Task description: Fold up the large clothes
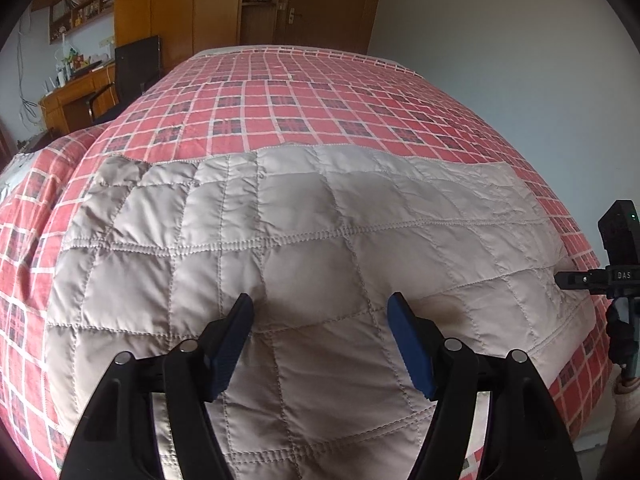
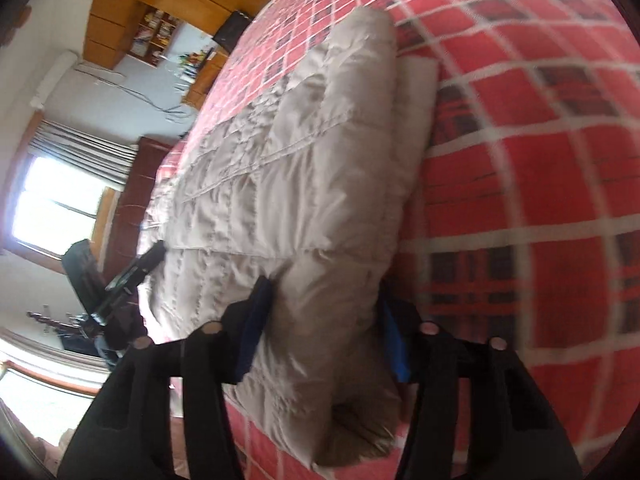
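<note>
A beige quilted garment (image 1: 304, 240) lies spread across a bed with a red plaid cover (image 1: 280, 92). My left gripper (image 1: 320, 312) is open just above the garment's near middle, with nothing between its blue pads. In the right wrist view a thick folded edge of the garment (image 2: 320, 208) runs between the fingers of my right gripper (image 2: 324, 332), which press on it from both sides. The left wrist view shows the right gripper (image 1: 570, 280) at the garment's right edge. Motion blurs the right wrist view.
A wooden desk with clutter (image 1: 76, 92) and a dark chair (image 1: 136, 64) stand left of the bed. Wooden wardrobes and a door (image 1: 296, 4) are behind it. A bright window with curtains (image 2: 60, 196) shows in the right wrist view. The bed cover (image 2: 520, 200) extends beyond the garment.
</note>
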Tool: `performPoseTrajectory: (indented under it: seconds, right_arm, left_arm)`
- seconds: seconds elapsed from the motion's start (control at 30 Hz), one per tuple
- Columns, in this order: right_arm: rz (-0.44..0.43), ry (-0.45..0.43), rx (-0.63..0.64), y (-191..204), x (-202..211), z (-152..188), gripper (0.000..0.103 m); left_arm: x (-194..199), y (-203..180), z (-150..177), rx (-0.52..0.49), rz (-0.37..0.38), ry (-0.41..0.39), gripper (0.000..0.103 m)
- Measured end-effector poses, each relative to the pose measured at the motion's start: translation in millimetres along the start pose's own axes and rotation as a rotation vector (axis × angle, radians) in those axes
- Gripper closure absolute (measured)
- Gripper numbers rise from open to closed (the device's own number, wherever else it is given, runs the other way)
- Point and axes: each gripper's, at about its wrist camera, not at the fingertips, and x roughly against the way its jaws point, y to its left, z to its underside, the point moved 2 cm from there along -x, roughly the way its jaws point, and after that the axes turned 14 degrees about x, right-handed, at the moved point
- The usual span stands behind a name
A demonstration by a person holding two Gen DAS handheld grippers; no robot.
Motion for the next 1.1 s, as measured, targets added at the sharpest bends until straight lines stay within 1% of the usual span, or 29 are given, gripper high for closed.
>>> performPoseTrajectory:
  seconds: [0.03, 0.07, 0.13, 0.23, 0.33, 0.43, 0.5, 0.57, 0.67, 0.8, 0.87, 0.97, 1.03, 1.1]
  right_arm:
    - [-0.009, -0.003, -0.003, -0.7, -1.6, 0.0, 0.062]
    - [-0.026, -0.011, -0.008, -0.9, -2.1, 0.3, 0.065]
    - [-0.042, -0.026, -0.013, 0.4, 2.1, 0.4, 0.079]
    - [-0.024, -0.083, 0.019, 13.1, 18.6, -1.3, 0.087]
    - [-0.005, -0.133, 0.039, 30.9, 37.9, -1.1, 0.088]
    - [0.007, -0.157, 0.04, 34.8, 54.3, -1.2, 0.089]
    - [0.034, -0.174, 0.038, 31.4, 65.5, -0.7, 0.089]
    - [0.053, -0.158, 0.009, 21.8, 63.8, 1.8, 0.089]
    - [0.079, -0.103, -0.038, 5.2, 50.6, 8.4, 0.089]
    - [0.058, -0.084, -0.087, -11.6, 40.4, 13.0, 0.088]
    - [0.066, -0.082, -0.086, -12.3, 40.0, 13.7, 0.088]
    - [0.095, -0.076, -0.074, -0.3, 42.1, 6.3, 0.088]
    - [0.112, -0.086, -0.049, 21.8, 44.9, -8.2, 0.088]
    - [0.13, -0.106, 0.008, 46.4, 54.7, -19.5, 0.088]
  left_arm:
    - [-0.8, 0.4, 0.5, 0.001, 0.001, 0.001, 0.032]
    - [-1.3, 0.4, 1.0, 0.0, 0.0, 0.001, 0.032]
    - [-2.2, 0.1, 1.5, 0.0, 0.0, 0.002, 0.032]
    - [-1.2, -0.7, -0.5, 0.009, 0.004, 0.003, 0.031]
    - [3.5, -3.4, -3.2, 0.017, 0.026, 0.001, 0.031]
    - [8.9, -6.6, -3.5, 0.007, 0.034, -0.015, 0.031]
    - [7.7, -8.0, -1.6, -0.006, 0.033, -0.012, 0.031]
    - [1.4, -7.4, 0.9, -0.013, 0.029, 0.005, 0.031]
    - [-5.3, -7.3, 4.7, -0.033, 0.023, 0.006, 0.031]
    - [-7.3, -7.2, 5.5, -0.042, 0.031, 0.013, 0.031]
    - [-8.1, -6.8, 5.8, -0.043, 0.033, 0.016, 0.031]
    - [-9.8, -6.5, 6.3, -0.046, 0.03, 0.017, 0.031]
    - [-10.2, -5.3, 5.4, -0.041, 0.032, 0.019, 0.031]
    - [-10.6, -3.9, 3.8, -0.034, 0.037, 0.024, 0.031]
